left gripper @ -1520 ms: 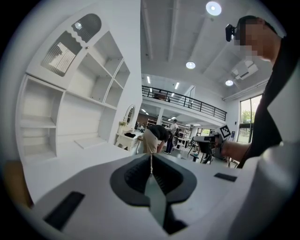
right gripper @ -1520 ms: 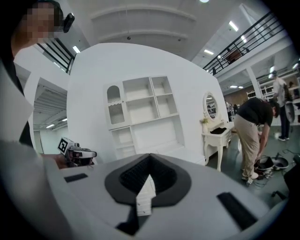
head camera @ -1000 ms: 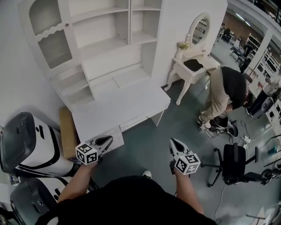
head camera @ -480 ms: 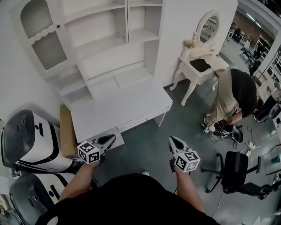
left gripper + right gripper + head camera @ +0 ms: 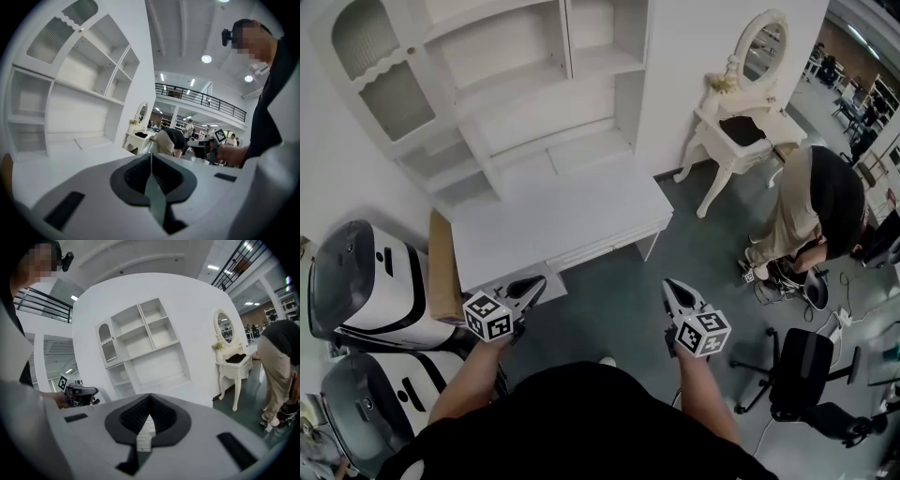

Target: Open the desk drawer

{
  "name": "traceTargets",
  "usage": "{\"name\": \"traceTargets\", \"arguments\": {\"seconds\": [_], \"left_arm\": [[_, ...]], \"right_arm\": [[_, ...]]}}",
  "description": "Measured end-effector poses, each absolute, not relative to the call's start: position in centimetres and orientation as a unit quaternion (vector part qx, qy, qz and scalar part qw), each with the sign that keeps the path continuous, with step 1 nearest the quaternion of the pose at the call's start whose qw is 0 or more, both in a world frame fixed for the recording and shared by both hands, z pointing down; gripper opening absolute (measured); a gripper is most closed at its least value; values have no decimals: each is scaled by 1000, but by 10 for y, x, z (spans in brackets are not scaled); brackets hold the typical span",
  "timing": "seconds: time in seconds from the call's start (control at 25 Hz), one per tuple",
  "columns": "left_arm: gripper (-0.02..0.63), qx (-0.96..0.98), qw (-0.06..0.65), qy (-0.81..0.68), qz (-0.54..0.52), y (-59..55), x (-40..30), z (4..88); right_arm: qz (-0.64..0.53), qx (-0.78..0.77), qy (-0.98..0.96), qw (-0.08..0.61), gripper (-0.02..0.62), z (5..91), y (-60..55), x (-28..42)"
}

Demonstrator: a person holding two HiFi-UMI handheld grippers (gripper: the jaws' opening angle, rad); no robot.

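Note:
The white desk point(image 5: 553, 217) with its tall shelf hutch point(image 5: 516, 84) stands against the wall ahead of me. Its long drawer point(image 5: 598, 249) runs under the front edge of the top and looks closed. My left gripper point(image 5: 534, 282) hovers just in front of the desk's left end, jaws shut on nothing. To its right, over the grey floor, my right gripper point(image 5: 667, 284) is also shut and empty, short of the drawer. The left gripper view has shut jaws point(image 5: 151, 158) and the desk top point(image 5: 70, 157) beyond. In the right gripper view, shut jaws point(image 5: 150, 397) point at the hutch point(image 5: 145, 343).
A white dressing table point(image 5: 741, 127) with an oval mirror stands to the right of the desk. A person point(image 5: 811, 206) bends over beside it. A black office chair point(image 5: 802, 370) and cables are at the right. Two white-and-black machines point(image 5: 366, 281) and a cardboard sheet point(image 5: 441, 267) sit at the left.
The head view has shifted a little, so the desk sits slightly lower and to the right. Both grippers stay shut in nearly the same places. The bent person has moved slightly.

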State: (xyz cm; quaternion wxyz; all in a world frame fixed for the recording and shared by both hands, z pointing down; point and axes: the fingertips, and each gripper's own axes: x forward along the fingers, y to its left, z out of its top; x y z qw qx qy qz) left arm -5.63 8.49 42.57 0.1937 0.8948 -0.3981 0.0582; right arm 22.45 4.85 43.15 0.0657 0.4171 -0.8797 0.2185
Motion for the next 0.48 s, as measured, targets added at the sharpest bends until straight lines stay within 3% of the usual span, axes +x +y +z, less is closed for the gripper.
{"name": "traceTargets", "arguments": {"seconds": [0.48], "left_arm": [[18, 898, 197, -385, 78, 66, -39, 434]], "right_arm": [[253, 418, -871, 56, 2, 455, 47, 237]]}}
